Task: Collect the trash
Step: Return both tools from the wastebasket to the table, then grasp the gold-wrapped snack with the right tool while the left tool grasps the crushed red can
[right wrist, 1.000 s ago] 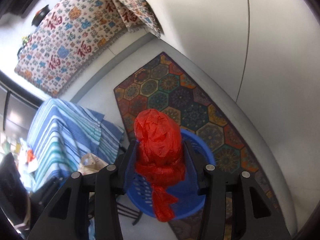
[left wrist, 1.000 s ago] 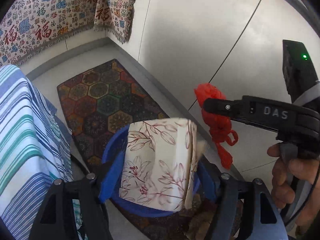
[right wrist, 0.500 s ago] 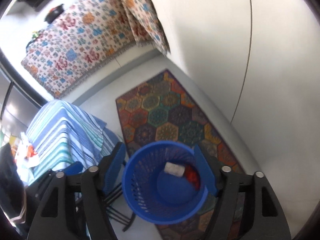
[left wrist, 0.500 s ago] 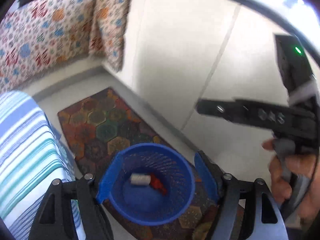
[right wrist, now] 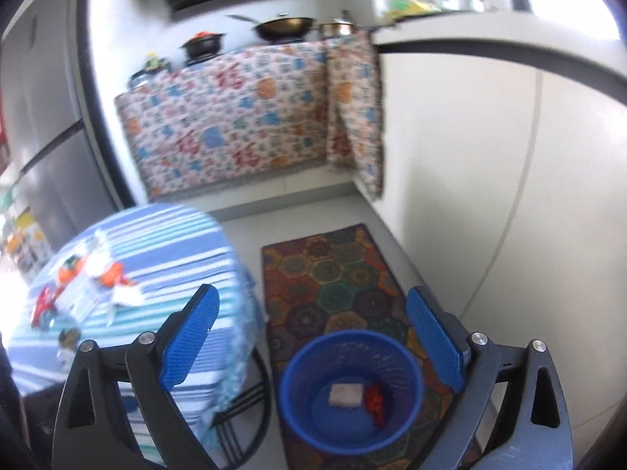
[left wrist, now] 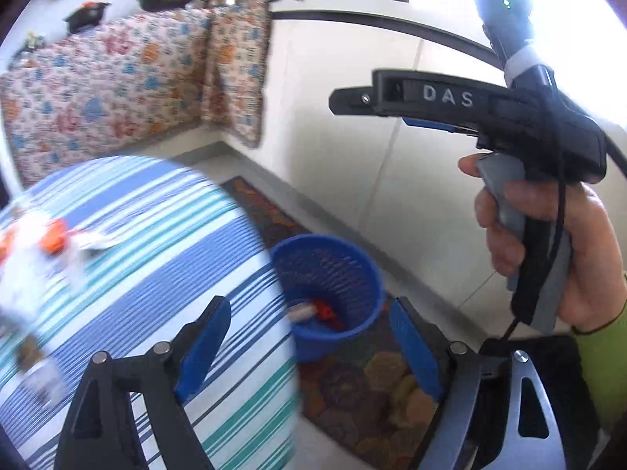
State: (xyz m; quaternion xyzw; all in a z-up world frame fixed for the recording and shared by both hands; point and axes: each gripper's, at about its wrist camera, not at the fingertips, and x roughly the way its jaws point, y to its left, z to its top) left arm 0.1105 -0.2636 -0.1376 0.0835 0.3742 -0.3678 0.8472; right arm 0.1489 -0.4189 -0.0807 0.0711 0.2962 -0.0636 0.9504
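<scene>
A blue mesh bin (right wrist: 352, 387) stands on the floor mat and holds a white floral packet (right wrist: 345, 394) and a red plastic bag (right wrist: 375, 401). The bin also shows in the left wrist view (left wrist: 333, 290). My right gripper (right wrist: 313, 344) is open and empty above the bin; it also shows from the side in the left wrist view (left wrist: 352, 100). My left gripper (left wrist: 309, 352) is open and empty, over the table's edge beside the bin. Several pieces of trash, orange, red and white (right wrist: 98, 278), lie on the blue striped table (right wrist: 176, 243), blurred in the left wrist view (left wrist: 43, 239).
A patterned hexagon mat (right wrist: 337, 274) lies along the white cabinet wall (right wrist: 470, 180). A counter draped in patterned cloth (right wrist: 235, 117) carries pots and a wok. A grey fridge (right wrist: 43, 137) stands at the left. Black table legs (right wrist: 243, 403) show under the tablecloth.
Both grippers opened and dropped the floral packet and red bag into the bin. Both then lifted and tilted up, the left swinging over the striped table.
</scene>
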